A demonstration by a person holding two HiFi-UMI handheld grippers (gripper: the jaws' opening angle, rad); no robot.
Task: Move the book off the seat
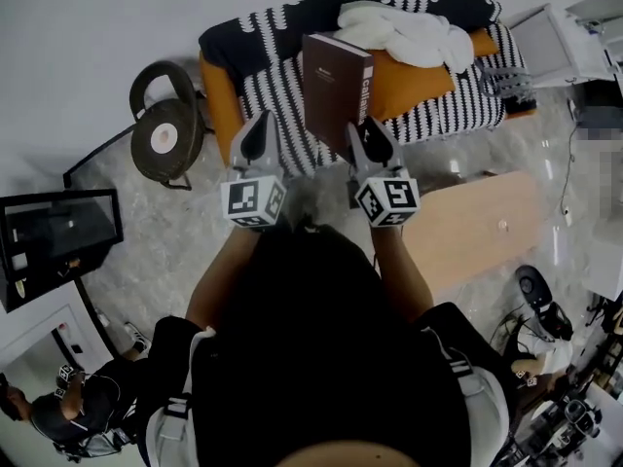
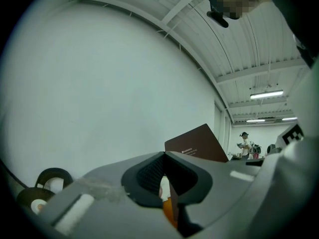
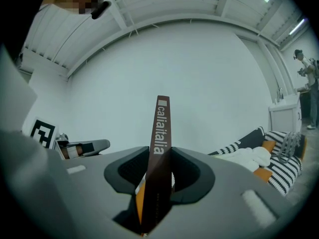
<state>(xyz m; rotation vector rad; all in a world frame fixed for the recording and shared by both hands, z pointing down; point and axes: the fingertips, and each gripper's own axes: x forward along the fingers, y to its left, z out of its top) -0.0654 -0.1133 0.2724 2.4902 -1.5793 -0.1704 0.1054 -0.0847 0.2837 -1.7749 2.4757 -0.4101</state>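
A dark brown book (image 1: pixel 331 86) stands upright in the air over the seat, an orange sofa (image 1: pixel 222 105) draped with a black-and-white striped blanket (image 1: pixel 438 115). My right gripper (image 1: pixel 362 142) is shut on the book's lower edge; in the right gripper view the printed spine (image 3: pixel 160 128) rises straight up between the pads of the right gripper (image 3: pixel 160 157). My left gripper (image 1: pixel 255 146) hovers beside it on the left, shut and holding nothing. In the left gripper view the left gripper (image 2: pixel 164 156) points past the book's cover (image 2: pixel 199 143).
A white cloth (image 1: pixel 409 32) lies on the sofa's back part. A black round stool (image 1: pixel 167 134) stands left of the sofa. A light wooden table (image 1: pixel 477 227) is at the right, a white cabinet (image 1: pixel 560 47) at the top right, a dark screen (image 1: pixel 58 227) at the left.
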